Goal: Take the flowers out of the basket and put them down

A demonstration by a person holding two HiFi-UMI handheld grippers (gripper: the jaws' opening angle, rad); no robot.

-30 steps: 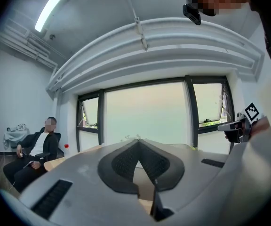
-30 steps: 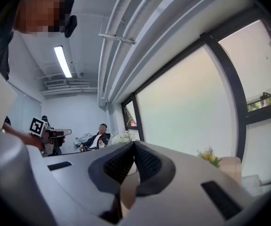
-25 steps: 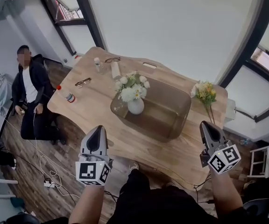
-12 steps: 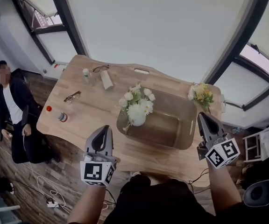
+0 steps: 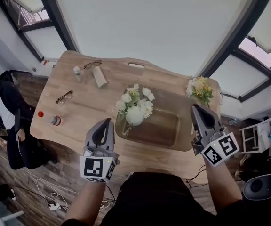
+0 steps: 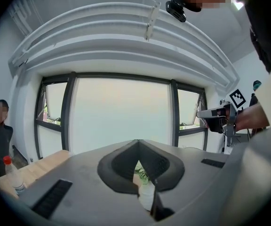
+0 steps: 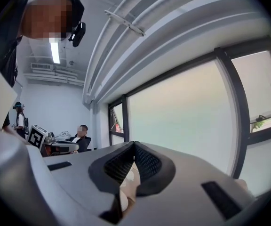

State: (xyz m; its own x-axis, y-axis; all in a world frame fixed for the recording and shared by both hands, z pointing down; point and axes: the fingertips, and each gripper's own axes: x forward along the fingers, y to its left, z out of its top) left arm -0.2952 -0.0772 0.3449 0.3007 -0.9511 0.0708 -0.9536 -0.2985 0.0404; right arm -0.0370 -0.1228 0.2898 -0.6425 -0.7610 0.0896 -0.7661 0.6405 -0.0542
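Grey left gripper (image 5: 107, 121) and right gripper (image 5: 195, 107) are clenched empty; a sloppy grab could topple the white vased flowers (image 5: 134, 106) in the brown basket (image 5: 164, 127).

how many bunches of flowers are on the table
2. A white bunch in a vase stands at the left end of the basket. A yellow bunch is at the basket's far right corner. Nothing seems to hide another.
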